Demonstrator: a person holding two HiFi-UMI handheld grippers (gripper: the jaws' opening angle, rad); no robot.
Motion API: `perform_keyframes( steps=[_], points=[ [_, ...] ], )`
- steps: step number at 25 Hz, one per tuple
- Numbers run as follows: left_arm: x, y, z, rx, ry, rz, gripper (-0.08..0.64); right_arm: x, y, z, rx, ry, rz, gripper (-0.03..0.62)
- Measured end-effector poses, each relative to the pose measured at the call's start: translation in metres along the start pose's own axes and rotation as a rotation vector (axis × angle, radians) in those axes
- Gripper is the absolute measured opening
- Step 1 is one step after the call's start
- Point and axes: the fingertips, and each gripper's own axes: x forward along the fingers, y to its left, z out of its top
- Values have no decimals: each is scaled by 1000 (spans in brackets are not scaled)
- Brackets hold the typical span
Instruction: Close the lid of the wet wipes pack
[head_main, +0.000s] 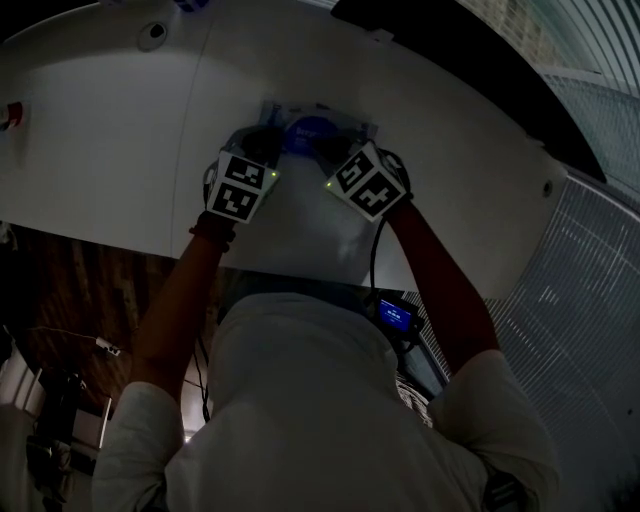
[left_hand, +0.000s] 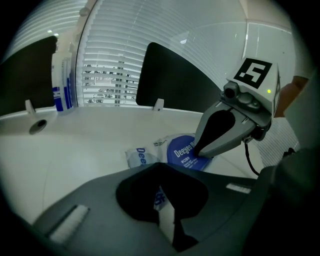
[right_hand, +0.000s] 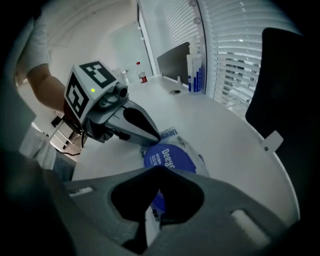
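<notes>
One wet wipes pack (left_hand: 137, 156), white wrapper with blue print, lies flat on the white table (head_main: 120, 180), at 12 o'clock from the person in the head view and between the two tools. Its round blue lid (left_hand: 182, 152) lies level on top of the wrapper, with no wipes showing round it; whether it has latched cannot be told. Two grippers attend the pack. The left gripper (right_hand: 156, 139) comes in from the pack's 8 o'clock in the head view. Its jaws are drawn together and their tip rests on the wrapper's end just beside the lid; whether a fold of wrapper is nipped between them cannot be made out. The right gripper (left_hand: 198, 151) comes in from 4 o'clock, tilted steeply down. Its jaws are closed with nothing between them, and their joined tip presses on the lid's edge. Several tall white bottles with blue labels (left_hand: 62, 80) stand upright at the table's far rim, at 10 o'clock in the left gripper view and well apart from the pack; their contents cannot be seen. One small bottle with a red cap (right_hand: 142, 76) stands further along the table at 11 o'clock in the right gripper view, contents likewise unseen. One dark panel (left_hand: 170, 75) stands behind the table's rim, before the white blinds (left_hand: 110, 75).
</notes>
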Motion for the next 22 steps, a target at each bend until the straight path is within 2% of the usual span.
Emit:
perform_keyframes(
  steps=[9, 14, 18, 22],
  points=[
    [1, 1, -1, -2, -1, -4, 3, 14, -4, -5, -55, 31, -42, 2],
    [1, -1, -1, 1, -3, -6, 3, 16, -5, -7, -47, 16, -60, 2],
    [-6, -7, 3, -5, -18, -9, 3, 0, -4, 1, -20, -74, -110, 2],
    [-21, -10, 29, 11, -78, -6, 3, -34, -15, 24, 20, -205, -201, 2]
  ],
)
